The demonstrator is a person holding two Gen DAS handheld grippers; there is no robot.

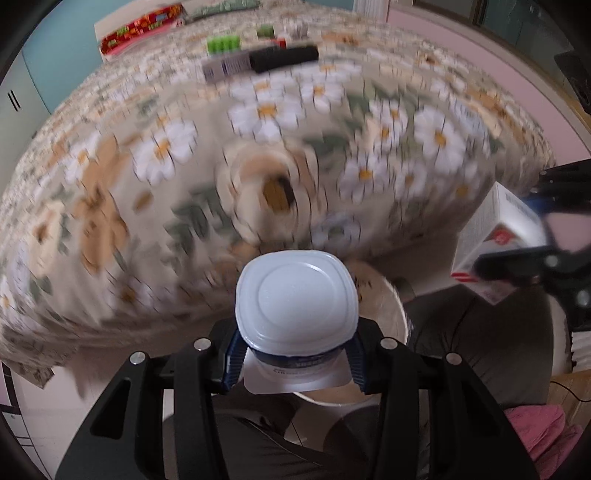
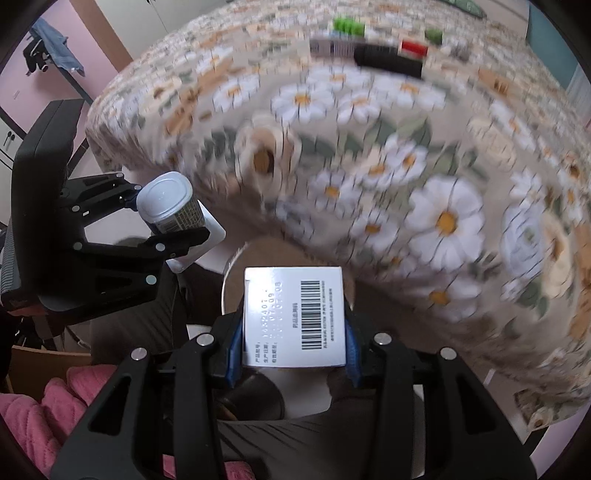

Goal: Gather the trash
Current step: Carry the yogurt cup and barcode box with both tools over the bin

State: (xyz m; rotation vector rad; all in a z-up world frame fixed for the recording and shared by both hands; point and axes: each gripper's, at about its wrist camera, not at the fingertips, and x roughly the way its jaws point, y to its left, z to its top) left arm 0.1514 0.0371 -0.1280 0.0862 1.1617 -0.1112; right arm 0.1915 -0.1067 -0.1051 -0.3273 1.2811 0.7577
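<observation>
My left gripper [image 1: 295, 350] is shut on a white yogurt cup [image 1: 297, 299], bottom facing the camera, held above a round cream bin [image 1: 399, 306] at the table's edge. The cup also shows in the right wrist view [image 2: 168, 203], with the left gripper [image 2: 162, 218] around it. My right gripper [image 2: 293, 350] is shut on a white carton box [image 2: 295, 314] with a barcode, held over the same bin [image 2: 236, 269]. The box also shows at the right of the left wrist view [image 1: 491, 236], with the right gripper [image 1: 532, 236] around it.
A table with a daisy-print cloth [image 1: 147, 166] fills both views. On it are a paper roll [image 1: 269, 192], a black cylinder [image 1: 284, 58], green packs [image 1: 223, 45] and a red wrapper [image 1: 140, 29]. Pink fabric [image 2: 44, 406] lies low, and a dark chair [image 2: 40, 155] stands beside.
</observation>
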